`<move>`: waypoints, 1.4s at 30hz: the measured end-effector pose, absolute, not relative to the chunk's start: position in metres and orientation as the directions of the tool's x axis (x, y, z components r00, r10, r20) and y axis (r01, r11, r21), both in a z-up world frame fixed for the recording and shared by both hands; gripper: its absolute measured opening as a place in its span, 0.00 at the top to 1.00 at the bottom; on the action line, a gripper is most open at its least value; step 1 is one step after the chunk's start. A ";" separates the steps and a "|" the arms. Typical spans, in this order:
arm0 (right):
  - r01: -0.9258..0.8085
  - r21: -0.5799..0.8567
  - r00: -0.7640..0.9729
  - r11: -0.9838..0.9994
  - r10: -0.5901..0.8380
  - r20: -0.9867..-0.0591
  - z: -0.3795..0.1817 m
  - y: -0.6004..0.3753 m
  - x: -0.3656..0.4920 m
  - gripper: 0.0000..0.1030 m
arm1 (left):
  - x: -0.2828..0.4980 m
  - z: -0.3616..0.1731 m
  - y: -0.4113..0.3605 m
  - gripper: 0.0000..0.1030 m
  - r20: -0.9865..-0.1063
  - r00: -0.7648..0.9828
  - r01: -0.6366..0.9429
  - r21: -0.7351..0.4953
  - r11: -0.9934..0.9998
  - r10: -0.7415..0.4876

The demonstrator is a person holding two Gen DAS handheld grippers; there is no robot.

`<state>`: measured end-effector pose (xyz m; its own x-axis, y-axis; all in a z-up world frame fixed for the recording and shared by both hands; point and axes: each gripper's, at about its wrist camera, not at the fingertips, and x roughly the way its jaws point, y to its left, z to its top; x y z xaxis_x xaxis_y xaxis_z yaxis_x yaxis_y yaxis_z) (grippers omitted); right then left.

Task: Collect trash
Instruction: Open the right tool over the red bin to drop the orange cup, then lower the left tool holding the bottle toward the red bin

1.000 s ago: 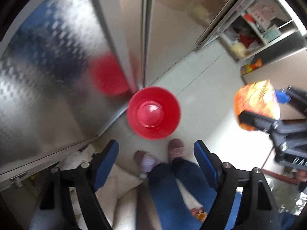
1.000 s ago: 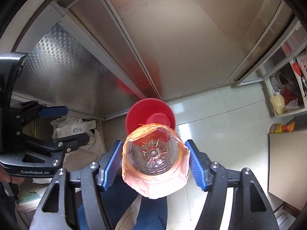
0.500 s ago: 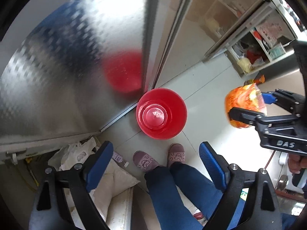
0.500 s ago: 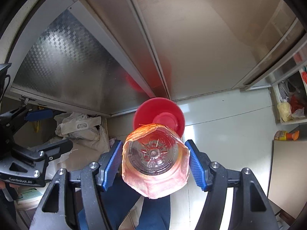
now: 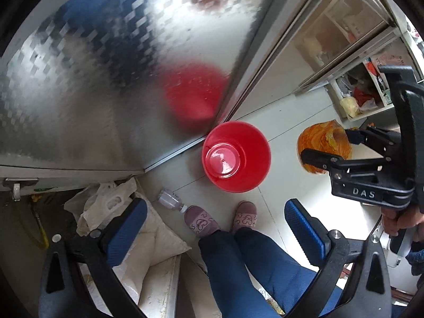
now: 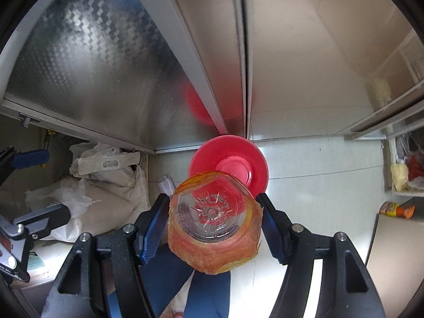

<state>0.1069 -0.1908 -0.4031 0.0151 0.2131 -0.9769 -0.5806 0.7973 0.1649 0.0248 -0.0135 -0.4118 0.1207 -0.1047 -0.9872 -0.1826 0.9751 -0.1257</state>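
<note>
Since a second ago the left gripper (image 5: 214, 228) has slid sideways, so the red bucket (image 5: 235, 156) now sits higher and further right in its view and a small clear bottle (image 5: 171, 201) lying on the floor by the person's slippers (image 5: 201, 218) has come into sight; its jaws have just been opening and now stand spread wide with nothing between them, only the person's blue trouser legs and the floor showing far below. The right gripper (image 6: 214, 220) has dropped a little toward the bucket, and its grip looks unchanged: both blue pads press the sides of the orange-labelled plastic bottle (image 6: 214, 228), which is seen bottom-first, its clear base facing the camera. In the right wrist view the bottle hangs above the near rim of the red bucket (image 6: 233, 159), which stands on the pale tiled floor (image 6: 318, 164) against the corner of the metal cabinet (image 6: 106, 79). White sacks (image 6: 100, 185) lie to the left of the bucket
</note>
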 end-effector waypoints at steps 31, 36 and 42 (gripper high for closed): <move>-0.770 0.139 -0.037 0.622 0.174 -0.984 -0.423 -0.181 0.133 0.04 | -0.014 -0.434 -0.033 0.00 -0.981 0.185 -0.566 -0.147 0.811 -0.048; -0.836 0.120 -0.030 0.535 0.173 -0.985 -0.440 -0.183 0.140 0.04 | -0.037 -0.436 -0.044 0.00 -0.978 0.209 -0.681 -0.161 0.714 -0.021; -0.864 0.109 -0.040 0.491 0.148 -0.988 -0.466 -0.190 0.145 0.04 | -0.060 -0.461 -0.053 0.00 -0.981 0.193 -0.769 -0.150 0.621 0.001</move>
